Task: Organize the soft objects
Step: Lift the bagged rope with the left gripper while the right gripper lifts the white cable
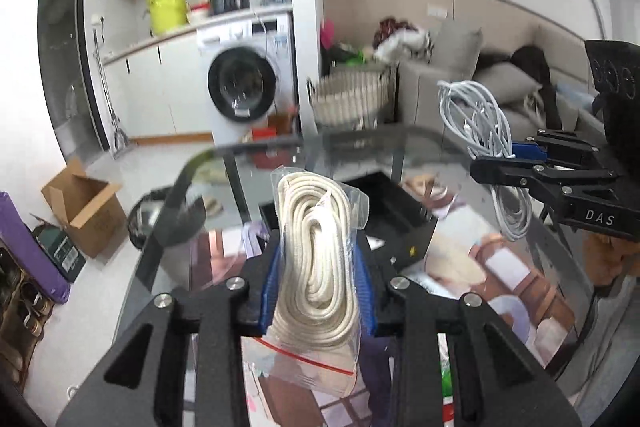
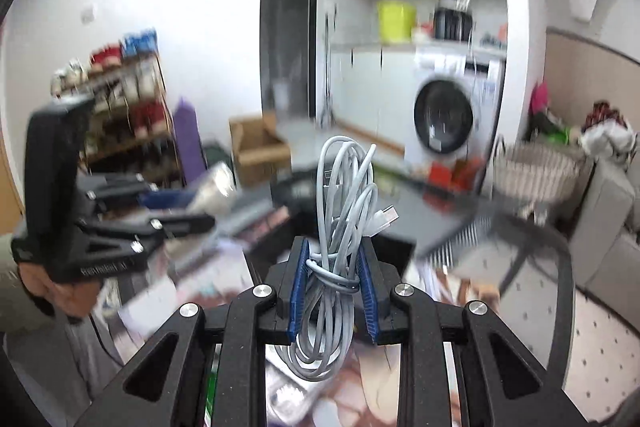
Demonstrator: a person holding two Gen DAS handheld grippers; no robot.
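Note:
My left gripper is shut on a clear zip bag of coiled cream rope, held upright above the glass table. My right gripper is shut on a bundle of grey-white USB cable, also held in the air. In the left wrist view the right gripper appears at the right with the cable bundle hanging through it. In the right wrist view the left gripper appears blurred at the left with the rope bag.
A black box lies on the glass table beneath the rope. A woven basket full of clothes stands beyond the table, beside a grey sofa. A washing machine, cardboard box and shelf rack stand further off.

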